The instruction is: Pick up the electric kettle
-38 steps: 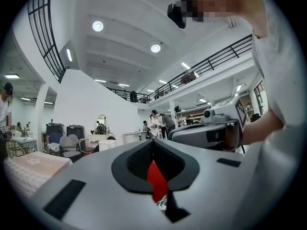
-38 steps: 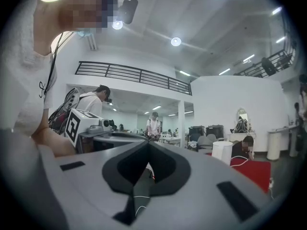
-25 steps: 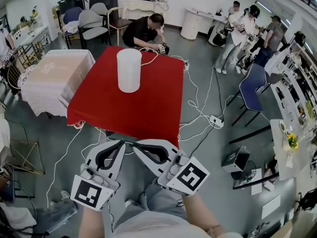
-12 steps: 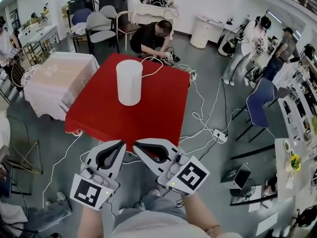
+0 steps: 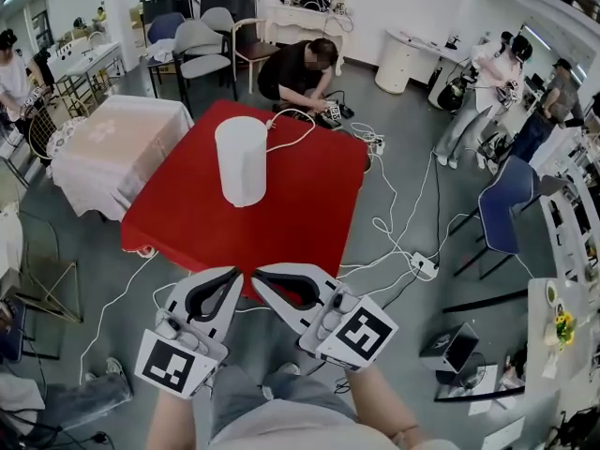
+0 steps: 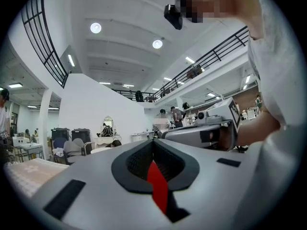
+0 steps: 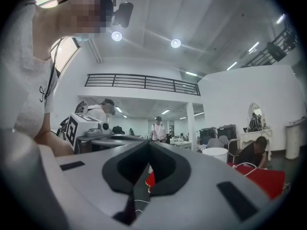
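- Electric kettle [image 5: 241, 160] stood upright on the far left part of the red table [image 5: 291, 218], well apart from both grippers.
- It looked like a smooth, stiff white cylinder, probably slippery. Its weight would depend on any water inside, which could not be seen.
- No handle, spout or lid seam could be made out, so a squeeze across the body seemed the likely hold.
- Left gripper [image 5: 233, 276] and right gripper [image 5: 256, 275] hung short of the table's near edge, jaws pressed together on nothing.
- A white cord [image 5: 286, 120] lay behind the kettle, but whether it joined the kettle could not be told.
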Tool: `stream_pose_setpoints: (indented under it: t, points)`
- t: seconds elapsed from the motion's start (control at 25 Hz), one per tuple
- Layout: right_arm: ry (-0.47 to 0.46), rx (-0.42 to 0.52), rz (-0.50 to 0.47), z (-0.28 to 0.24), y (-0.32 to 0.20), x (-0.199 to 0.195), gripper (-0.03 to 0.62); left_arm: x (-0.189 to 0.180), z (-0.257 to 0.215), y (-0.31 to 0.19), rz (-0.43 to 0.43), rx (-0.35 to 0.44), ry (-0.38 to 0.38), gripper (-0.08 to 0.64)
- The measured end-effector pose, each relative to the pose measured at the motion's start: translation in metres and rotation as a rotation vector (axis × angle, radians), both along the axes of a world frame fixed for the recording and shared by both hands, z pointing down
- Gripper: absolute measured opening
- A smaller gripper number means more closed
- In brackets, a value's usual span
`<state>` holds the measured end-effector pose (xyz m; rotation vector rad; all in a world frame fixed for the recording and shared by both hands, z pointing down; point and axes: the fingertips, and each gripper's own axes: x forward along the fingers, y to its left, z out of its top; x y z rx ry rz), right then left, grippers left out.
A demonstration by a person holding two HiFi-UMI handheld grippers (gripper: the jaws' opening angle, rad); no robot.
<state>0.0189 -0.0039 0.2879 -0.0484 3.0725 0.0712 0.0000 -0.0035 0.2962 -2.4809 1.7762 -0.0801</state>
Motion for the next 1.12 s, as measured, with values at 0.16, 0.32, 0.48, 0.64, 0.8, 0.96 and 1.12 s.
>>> stream_pose_setpoints:
  t: [0.16,0.32,0.48,0.64,0.8,0.96,1.12]
  points:
    - [0.007,-0.015,0.005,0.007,-0.007,-0.004,0.003,-0.008,0.001,-0.009,0.002,0.006,0.012,0.011]
    - [0.017,-0.019,0.034,0.009,-0.019,-0.014,0.003,-0.019,0.003,-0.022,0.035,0.015,0.024,0.011]
    - [0.024,-0.024,0.071,0.007,-0.032,-0.031,0.003,-0.038,0.001,-0.039,0.075,0.016,0.043,0.011]
    - [0.025,-0.029,0.123,0.007,-0.052,-0.044,0.003,-0.052,0.0,-0.059,0.116,0.015,0.049,0.011]
    - [0.016,-0.034,0.17,0.006,-0.071,-0.067,0.003,-0.072,0.005,-0.076,0.167,-0.01,0.043,0.011]
    - [0.008,-0.041,0.204,0.003,-0.086,-0.088,0.003,-0.09,0.006,-0.092,0.223,-0.015,0.02,0.011]
    - [0.02,-0.045,0.231,0.005,-0.097,-0.104,0.003,-0.102,0.015,-0.105,0.286,-0.058,-0.001,0.011]
